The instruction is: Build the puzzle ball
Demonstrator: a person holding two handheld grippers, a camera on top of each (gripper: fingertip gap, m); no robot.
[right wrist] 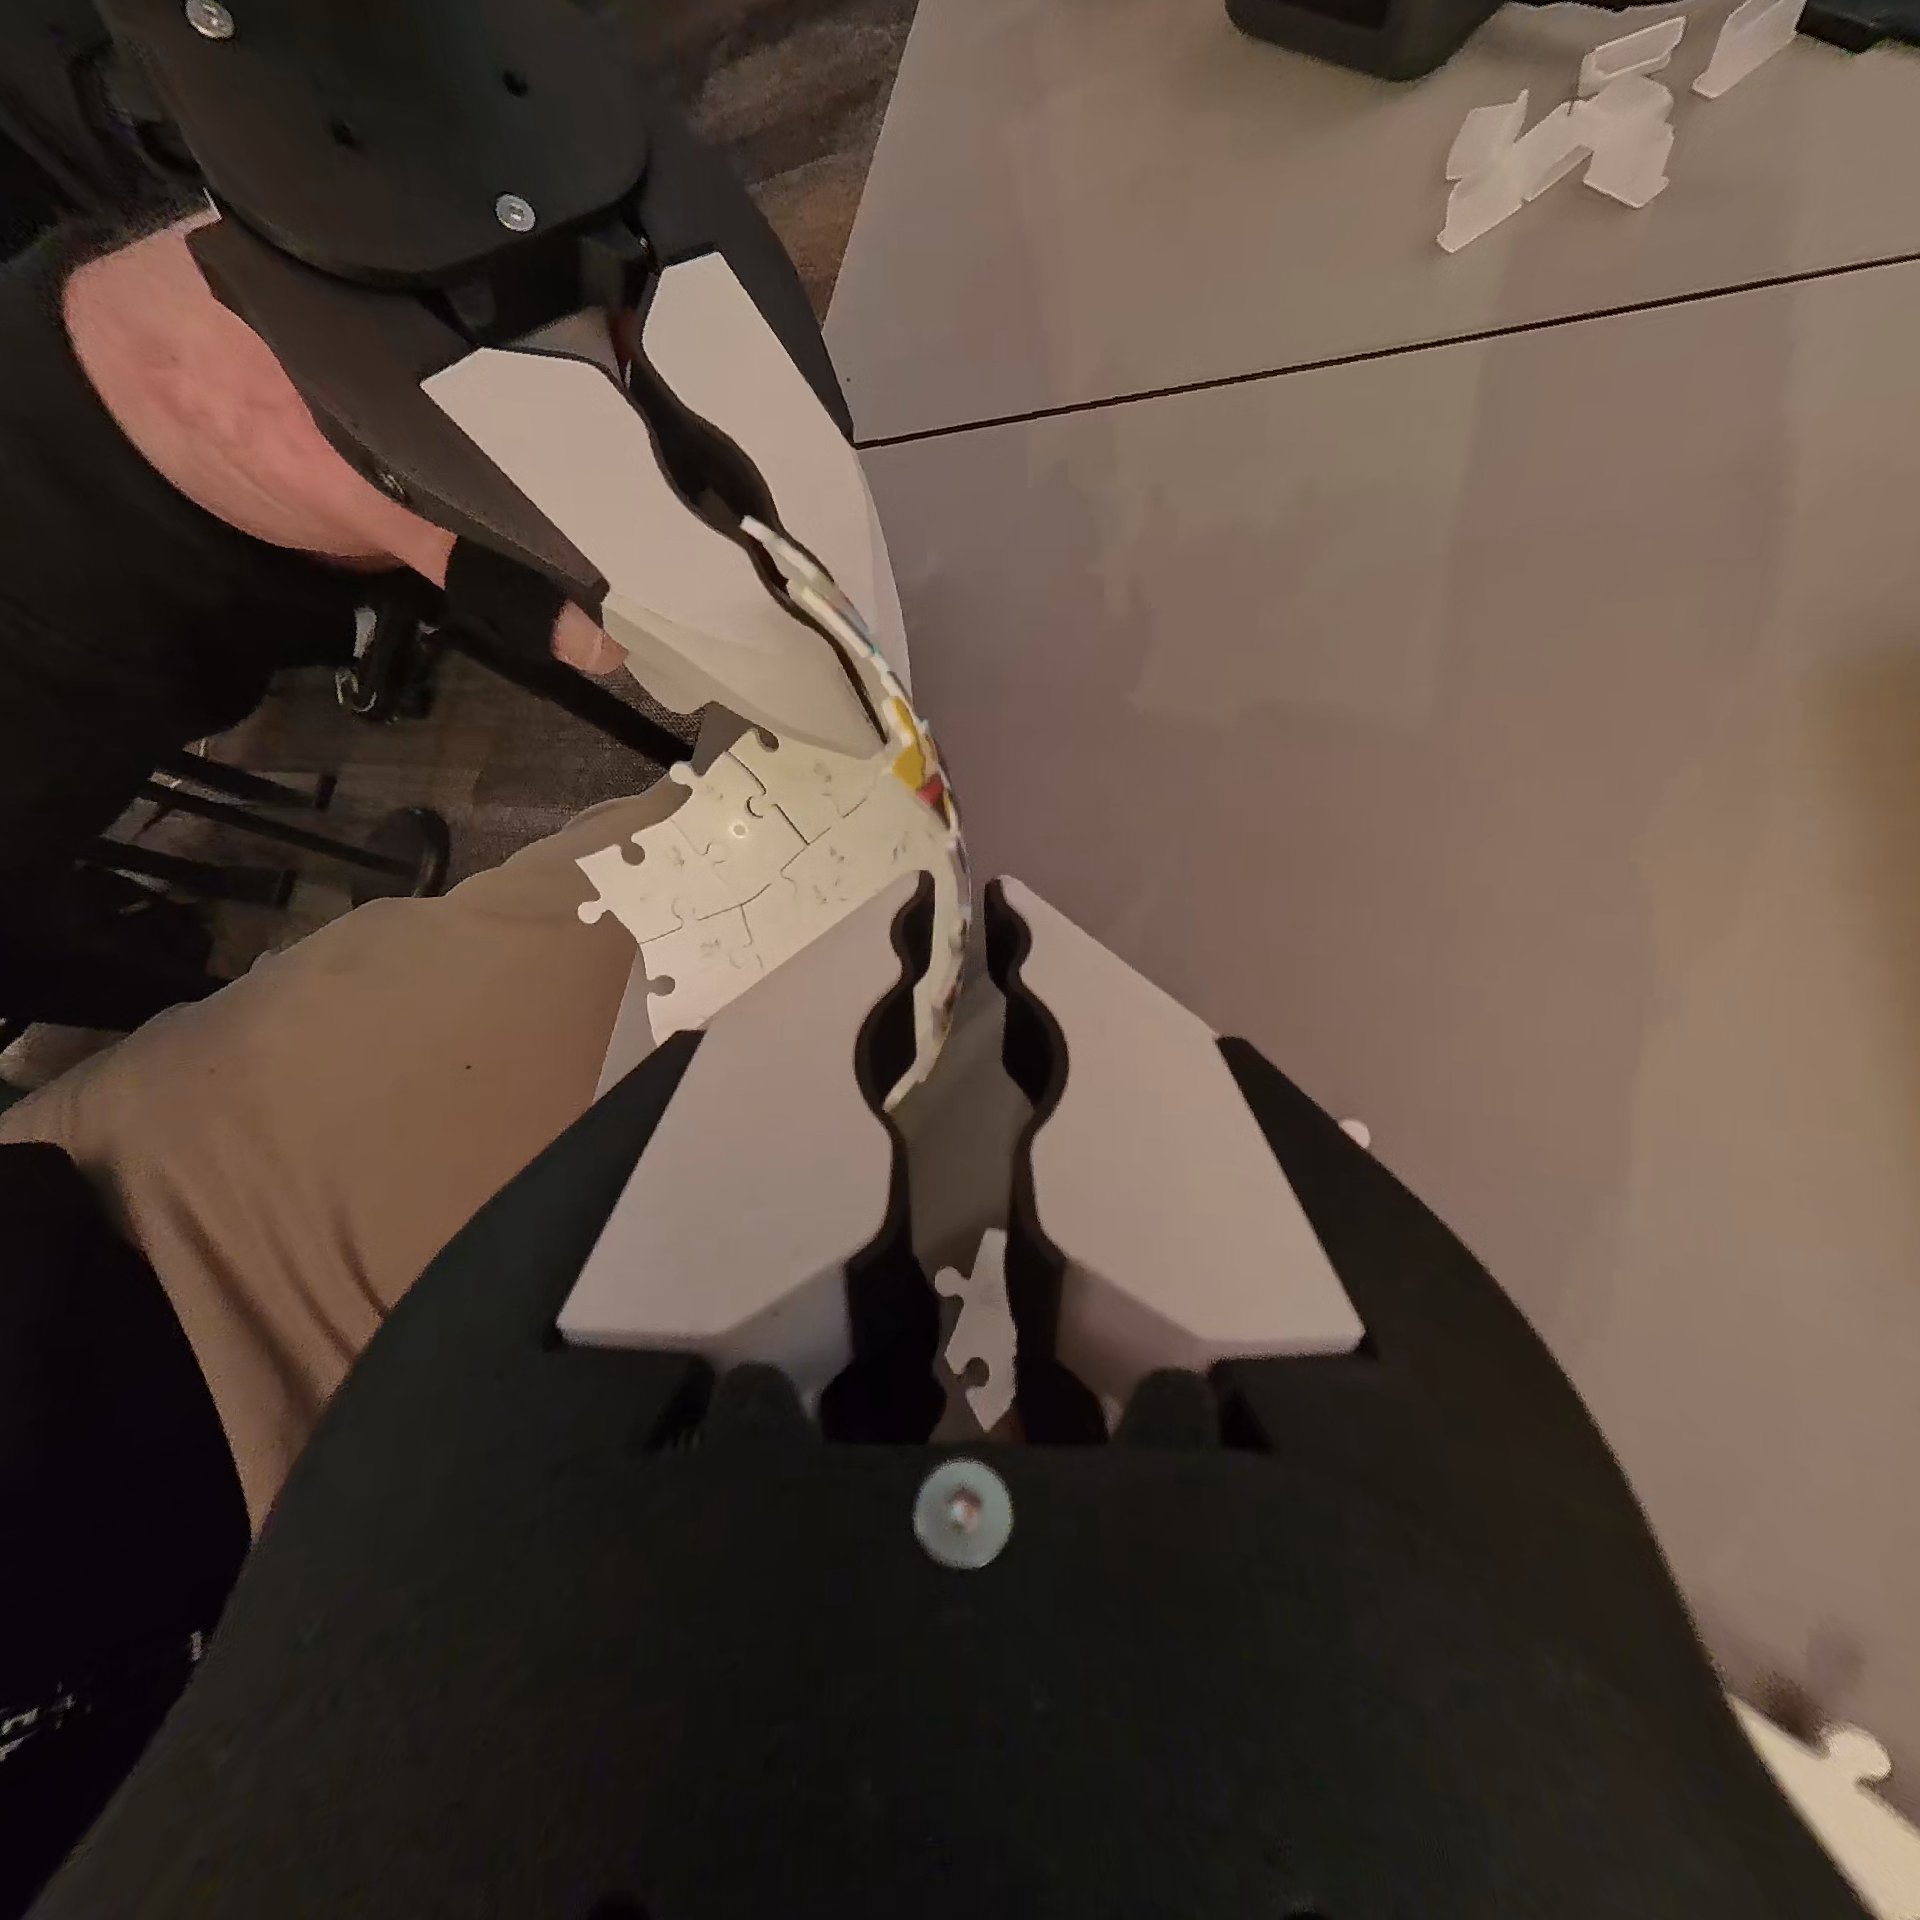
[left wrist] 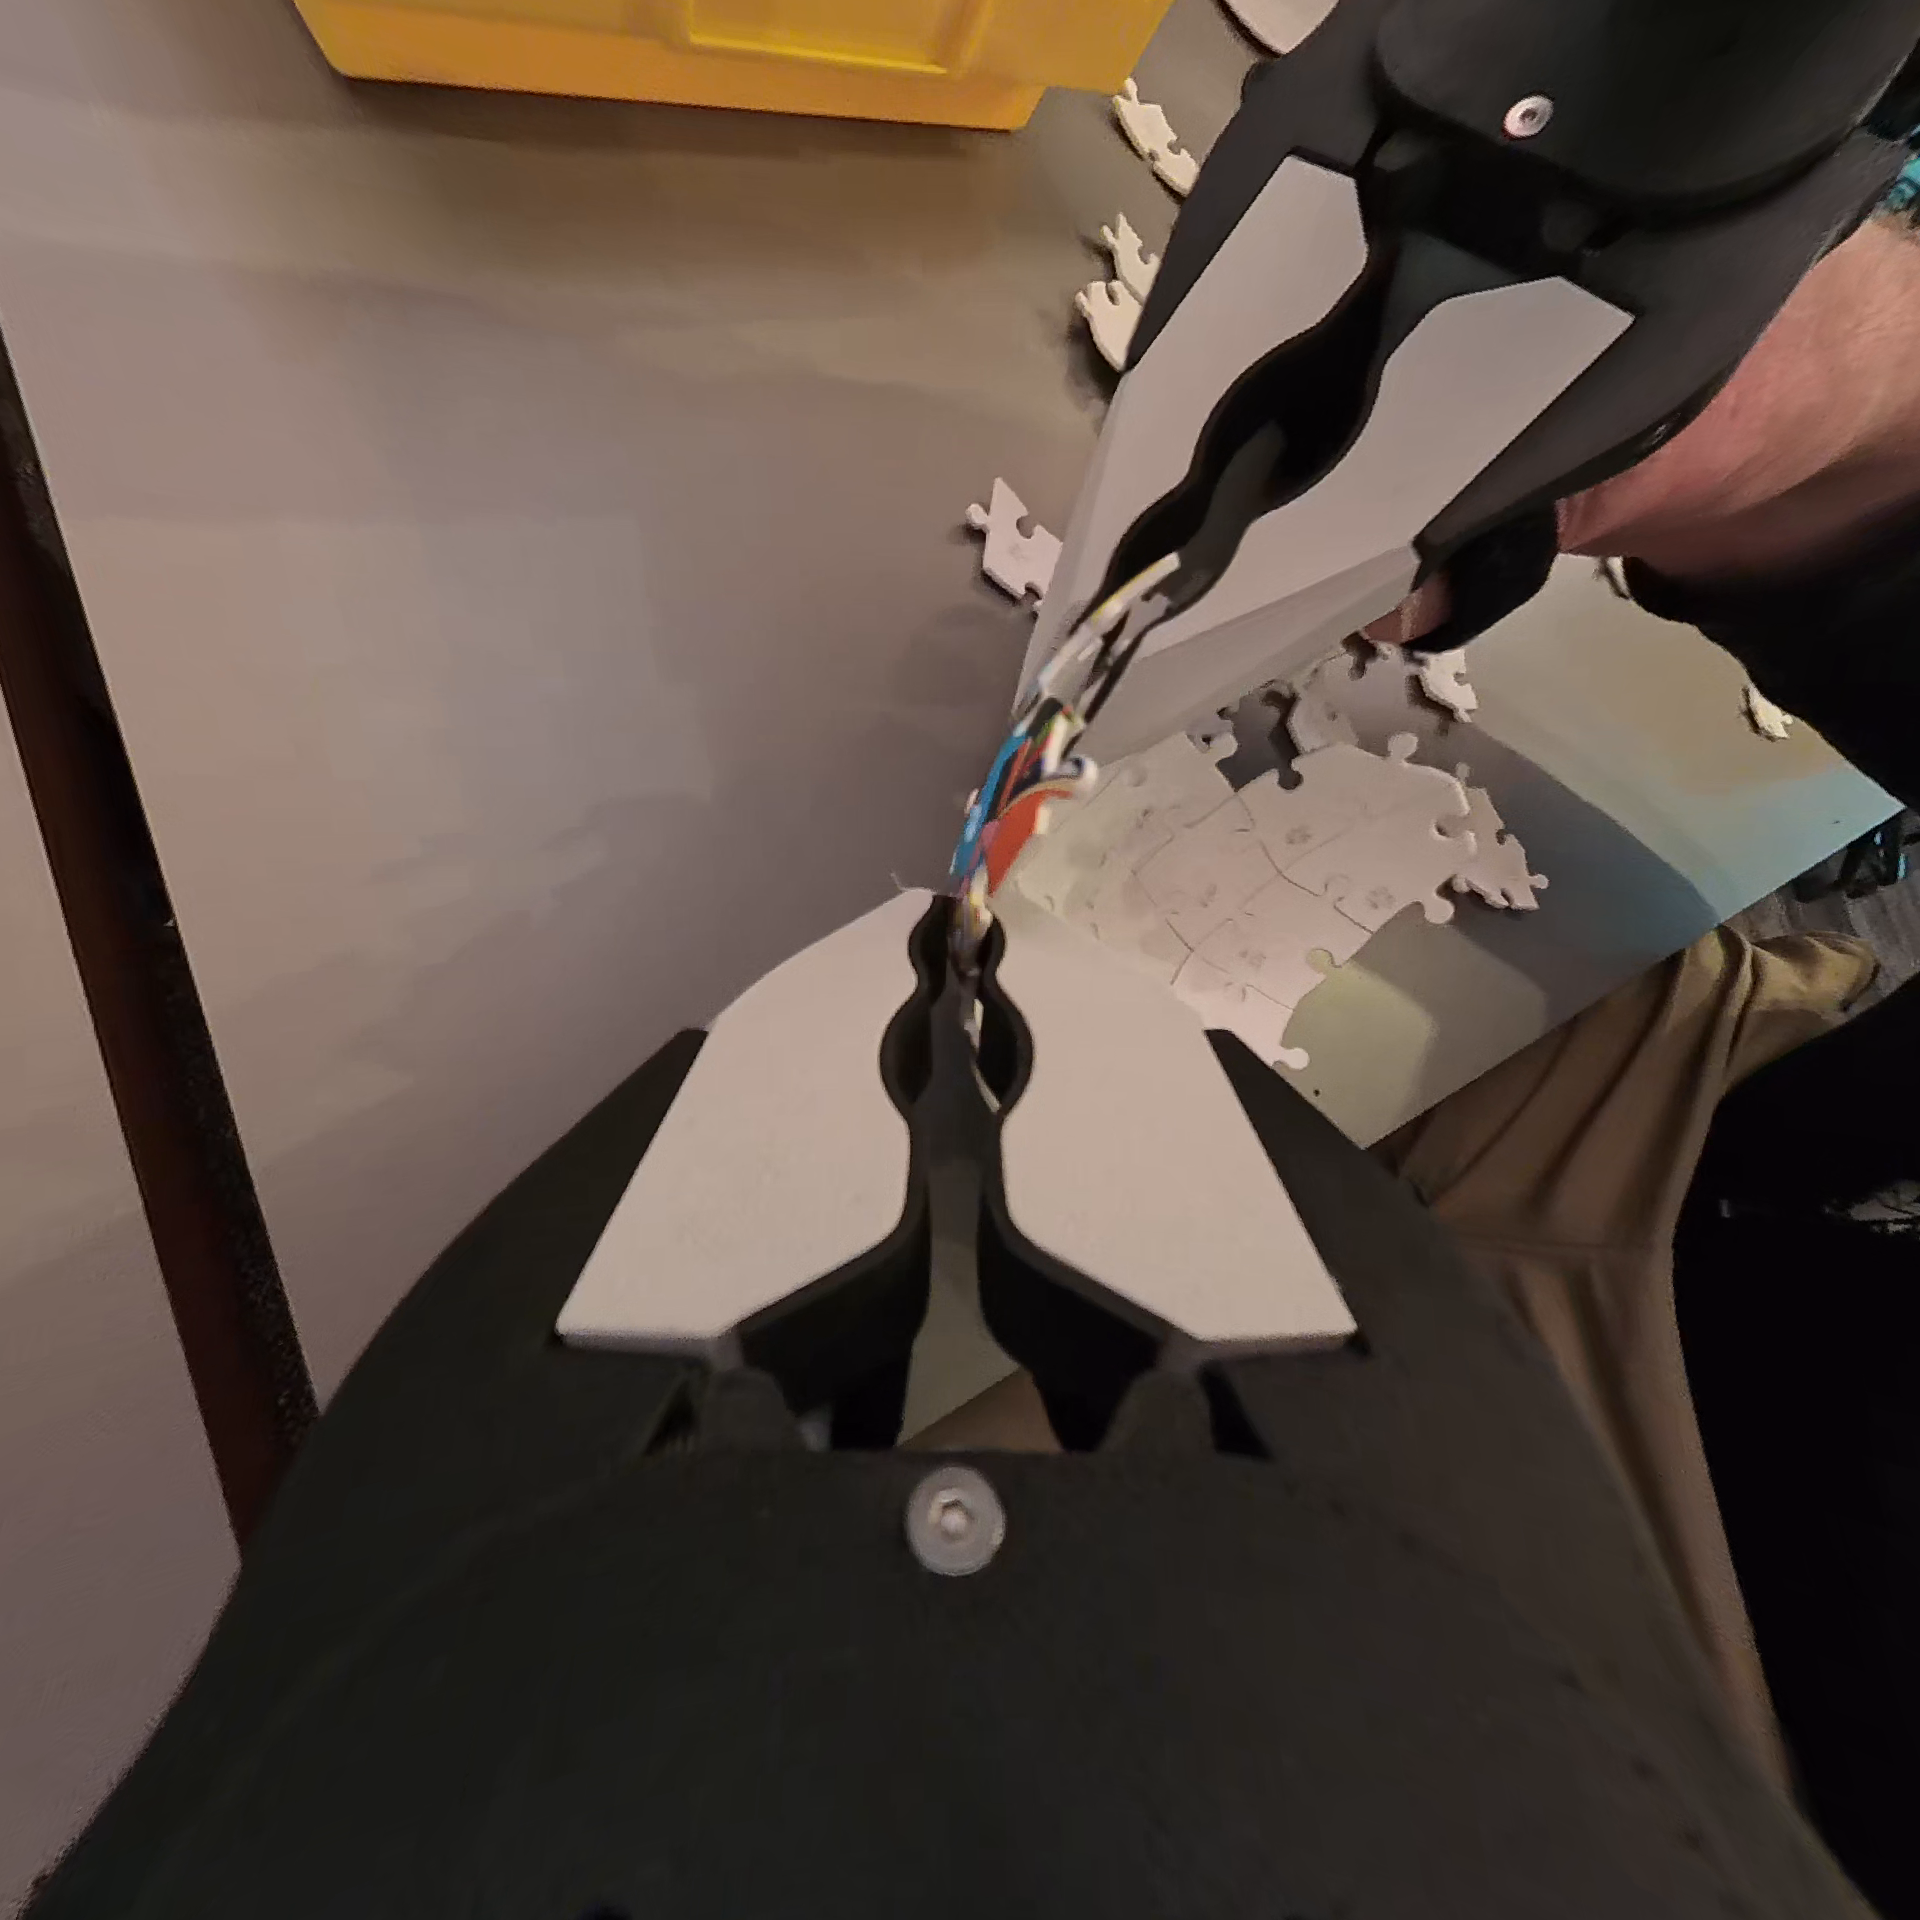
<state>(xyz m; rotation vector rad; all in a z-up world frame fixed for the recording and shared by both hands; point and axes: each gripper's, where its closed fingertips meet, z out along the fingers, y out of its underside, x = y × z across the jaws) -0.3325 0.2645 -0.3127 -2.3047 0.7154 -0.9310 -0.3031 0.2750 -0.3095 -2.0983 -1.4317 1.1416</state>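
Observation:
A curved, joined puzzle section is held in the air between both grippers, white on its inner face and coloured on its outer edge. My left gripper is shut on its near edge. The right gripper comes in from the upper right and grips the opposite edge. In the right wrist view the white inner face curves to the left. My right gripper is closed on its rim, and the left gripper holds it from the upper left.
Loose white pieces lie on the grey table, with more beneath my right gripper. A yellow bin stands at the far edge. Clear plastic parts lie far right. A person's tan-clad leg is below the section. About 4 cm separates my left fingertips from my right.

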